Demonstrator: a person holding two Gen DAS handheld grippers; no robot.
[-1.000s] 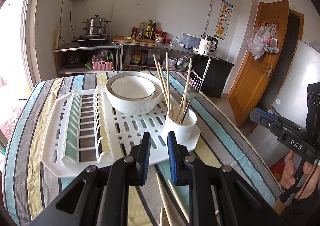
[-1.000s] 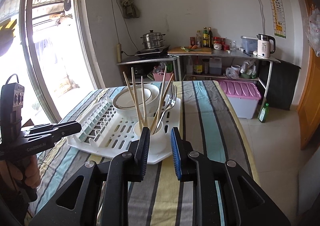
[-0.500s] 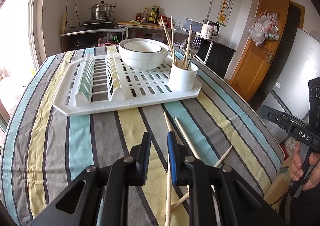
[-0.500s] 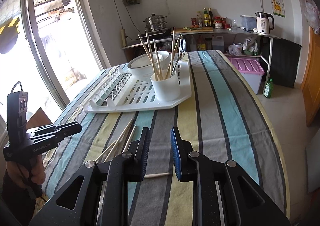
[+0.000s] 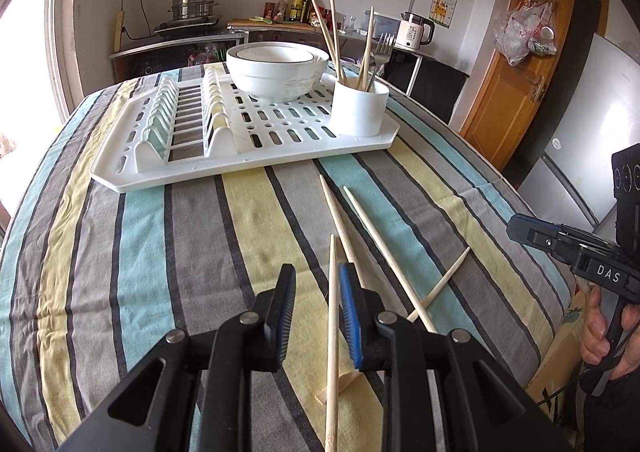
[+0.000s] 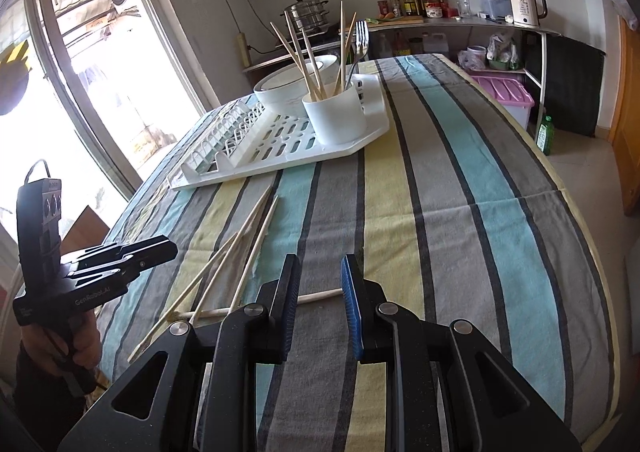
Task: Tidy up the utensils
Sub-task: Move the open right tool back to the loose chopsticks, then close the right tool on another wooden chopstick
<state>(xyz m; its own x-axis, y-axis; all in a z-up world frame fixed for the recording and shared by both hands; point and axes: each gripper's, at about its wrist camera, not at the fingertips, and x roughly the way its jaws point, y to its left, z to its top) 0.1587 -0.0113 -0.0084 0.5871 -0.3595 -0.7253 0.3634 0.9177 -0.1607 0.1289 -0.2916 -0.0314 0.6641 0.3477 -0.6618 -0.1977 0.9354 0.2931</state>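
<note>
The right gripper (image 5: 520, 230) says "DAS"; its jaws are apart, empty. The left gripper (image 5: 316, 292) has just been opening, jaws around a chopstick (image 5: 332, 332), not squeezing.

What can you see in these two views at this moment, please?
Drying rack: one, white, on the striped tablecloth.
Bowls: two nested, white, on the rack.
Cup: one, white, rack's near right corner.
Chopsticks in cup: several, pale wood, upright.
Fork: one, silver, in the cup.
Loose chopsticks: four, pale wood, on the cloth before the rack.
Kettle: one, white, back counter.
Steamer pot: one, steel, back counter.
Storage box: one, pink, under the counter.
Left gripper: black, blue pads, jaws just been opening, one loose chopstick between them, ungripped.
Right gripper: black, blue pads, open, above a crosswise chopstick.
</note>
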